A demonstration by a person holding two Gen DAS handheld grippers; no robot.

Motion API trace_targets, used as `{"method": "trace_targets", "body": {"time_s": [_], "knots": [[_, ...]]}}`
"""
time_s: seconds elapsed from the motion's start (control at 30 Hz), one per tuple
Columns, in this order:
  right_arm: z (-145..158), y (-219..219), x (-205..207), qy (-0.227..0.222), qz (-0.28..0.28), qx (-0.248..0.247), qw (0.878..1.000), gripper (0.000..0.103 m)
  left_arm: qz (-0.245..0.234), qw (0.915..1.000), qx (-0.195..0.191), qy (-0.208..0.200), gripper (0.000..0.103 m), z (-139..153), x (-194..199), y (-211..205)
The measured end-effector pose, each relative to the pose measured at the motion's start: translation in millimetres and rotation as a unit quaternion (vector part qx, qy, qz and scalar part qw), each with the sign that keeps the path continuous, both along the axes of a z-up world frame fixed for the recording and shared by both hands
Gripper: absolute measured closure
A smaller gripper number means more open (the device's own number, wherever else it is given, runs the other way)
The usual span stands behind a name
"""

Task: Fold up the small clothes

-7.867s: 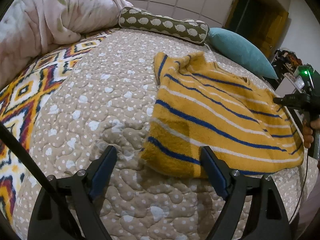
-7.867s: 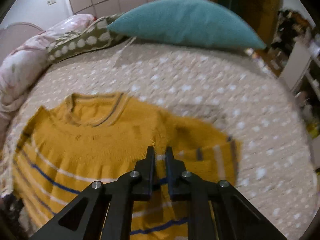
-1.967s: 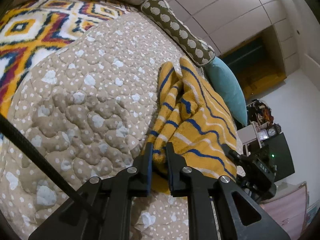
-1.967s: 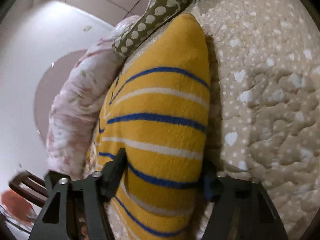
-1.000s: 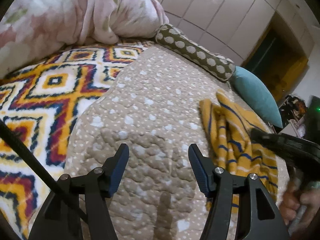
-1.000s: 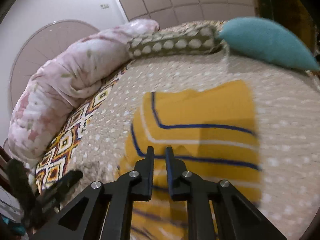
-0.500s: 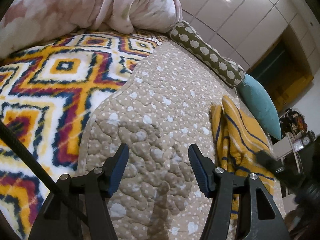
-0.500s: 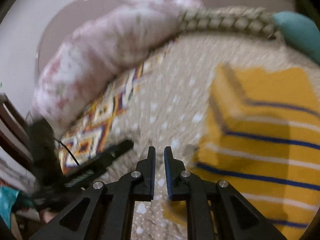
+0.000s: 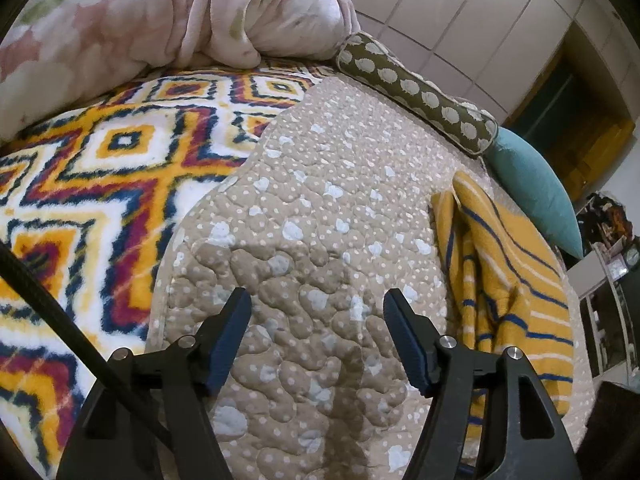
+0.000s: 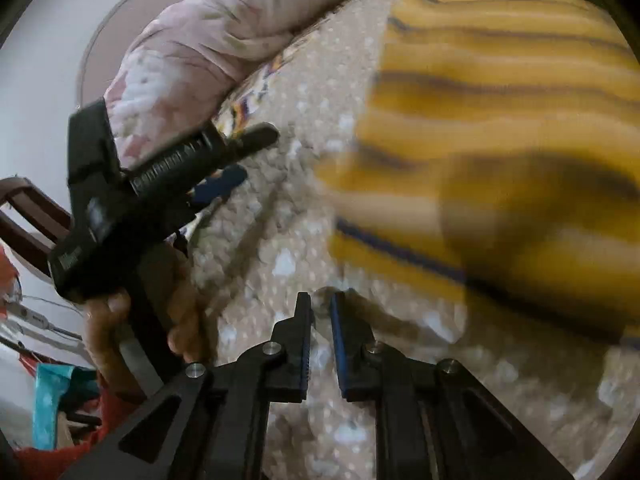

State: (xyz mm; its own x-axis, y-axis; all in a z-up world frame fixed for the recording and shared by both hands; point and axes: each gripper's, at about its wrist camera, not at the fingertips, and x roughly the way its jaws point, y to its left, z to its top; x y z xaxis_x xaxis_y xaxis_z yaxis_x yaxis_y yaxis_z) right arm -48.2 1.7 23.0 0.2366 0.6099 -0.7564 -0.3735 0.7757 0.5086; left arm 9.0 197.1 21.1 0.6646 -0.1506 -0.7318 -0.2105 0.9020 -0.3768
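Withdrawn since — left gripper (image 9: pixel 318 312) spread, level.

Place: I'm looking at a home bedroom.
Bed: quilted dotted bedspread (image 9: pixel 328 184), patterned fleece blanket (image 9: pixel 100 168).
Bedding: pink comforter (image 9: pixel 160 16), bolster (image 9: pixel 416 92), teal pillow (image 9: pixel 532 188).
Wall: I see panelled wardrobe doors (image 9: pixel 460 12).

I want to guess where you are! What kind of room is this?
Most likely a bedroom. A quilt covers what looks like a bed, with a pink duvet and pillows along its far side, and tall closet doors behind. A striped sweater lies folded on the quilt.
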Motion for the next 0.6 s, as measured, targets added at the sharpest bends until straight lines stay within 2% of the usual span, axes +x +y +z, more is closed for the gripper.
{"method": "trace_targets", "body": {"time_s": [0.13, 0.2, 0.27, 0.37, 0.47, 0.6], "knots": [[14, -6, -24, -0.044, -0.008, -0.031, 0.999, 0.092, -0.004, 0.9999, 0.009, 0.001, 0.031, -1, 1, -3], [24, -19, -41, -0.074, -0.018, -0.058, 0.995, 0.085, -0.008, 0.9998, 0.019, 0.002, 0.028, -1, 2, -7], [33, -39, -51, -0.106, -0.039, -0.085, 0.990, 0.063, -0.014, 0.9994, 0.030, 0.003, 0.025, -1, 2, -11], [45, -76, -57, -0.131, -0.098, -0.093, 0.982, 0.048, -0.021, 0.9981, 0.057, 0.004, 0.021, -3, 3, -20], [52, -114, -60, -0.139, -0.167, -0.078, 0.973, 0.046, -0.030, 0.9957, 0.087, 0.005, 0.017, -6, 4, -30], [59, -152, -66, -0.152, -0.227, -0.086, 0.958, 0.045, -0.031, 0.9946, 0.099, -0.001, 0.017, -7, 1, -32]]}}
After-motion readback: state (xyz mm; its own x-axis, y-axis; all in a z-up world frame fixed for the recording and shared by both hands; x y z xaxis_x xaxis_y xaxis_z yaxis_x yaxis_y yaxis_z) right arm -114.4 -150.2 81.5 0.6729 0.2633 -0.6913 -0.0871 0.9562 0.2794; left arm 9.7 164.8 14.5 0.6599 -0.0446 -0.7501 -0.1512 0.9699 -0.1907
